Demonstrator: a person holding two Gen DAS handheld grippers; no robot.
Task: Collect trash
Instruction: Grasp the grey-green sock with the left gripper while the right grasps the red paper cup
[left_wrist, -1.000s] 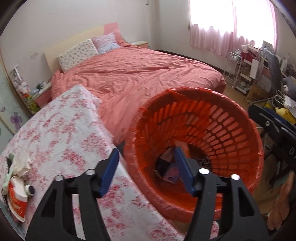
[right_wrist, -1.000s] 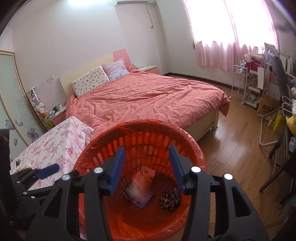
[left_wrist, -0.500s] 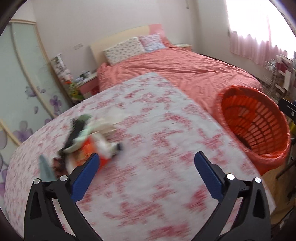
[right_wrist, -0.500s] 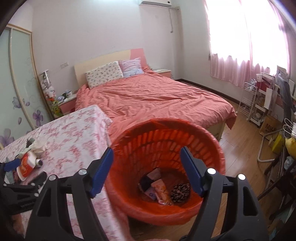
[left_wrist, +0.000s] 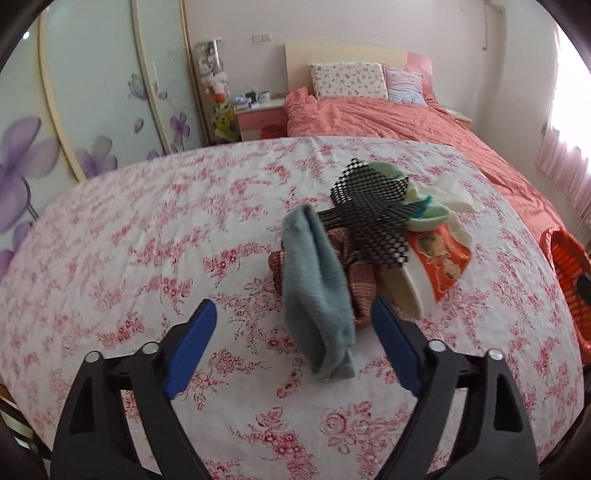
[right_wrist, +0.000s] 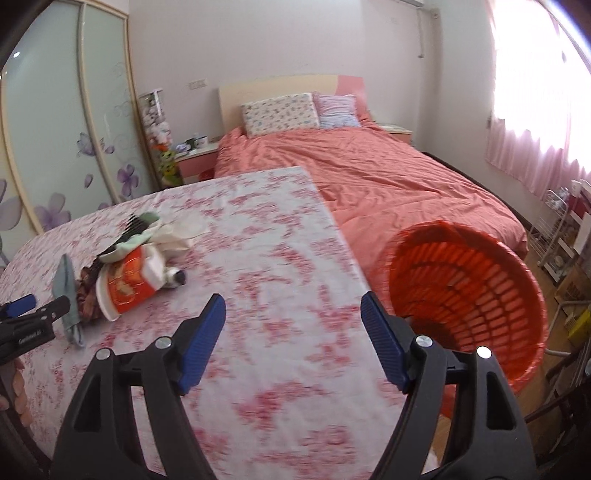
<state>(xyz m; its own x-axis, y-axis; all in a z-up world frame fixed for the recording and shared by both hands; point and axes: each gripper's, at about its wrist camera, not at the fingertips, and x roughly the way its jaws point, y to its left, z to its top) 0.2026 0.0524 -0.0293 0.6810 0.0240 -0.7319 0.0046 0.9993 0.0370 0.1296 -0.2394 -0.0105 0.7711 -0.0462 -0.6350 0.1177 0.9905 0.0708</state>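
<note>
A pile of trash lies on the floral-cloth table (left_wrist: 147, 229): a grey-green cloth (left_wrist: 317, 291), a black mesh net (left_wrist: 373, 210), an orange-and-white paper cup (left_wrist: 436, 266) and white tissue (left_wrist: 450, 192). My left gripper (left_wrist: 293, 325) is open and empty, its jaws either side of the grey-green cloth's near end. My right gripper (right_wrist: 291, 321) is open and empty above the table's middle, right of the pile (right_wrist: 125, 273). The orange trash basket (right_wrist: 472, 295) stands off the table's right edge; its contents are hidden.
A bed with a coral cover (right_wrist: 388, 177) lies behind the table and basket. A wardrobe with flower-print doors (left_wrist: 74, 110) is at the left. A nightstand (right_wrist: 195, 155) stands by the bed. A rack and boxes (right_wrist: 569, 236) stand at the right.
Both grippers have swung left from over the basket to the table. The left gripper has come close to the trash pile, and the right has left the basket's mouth.
</note>
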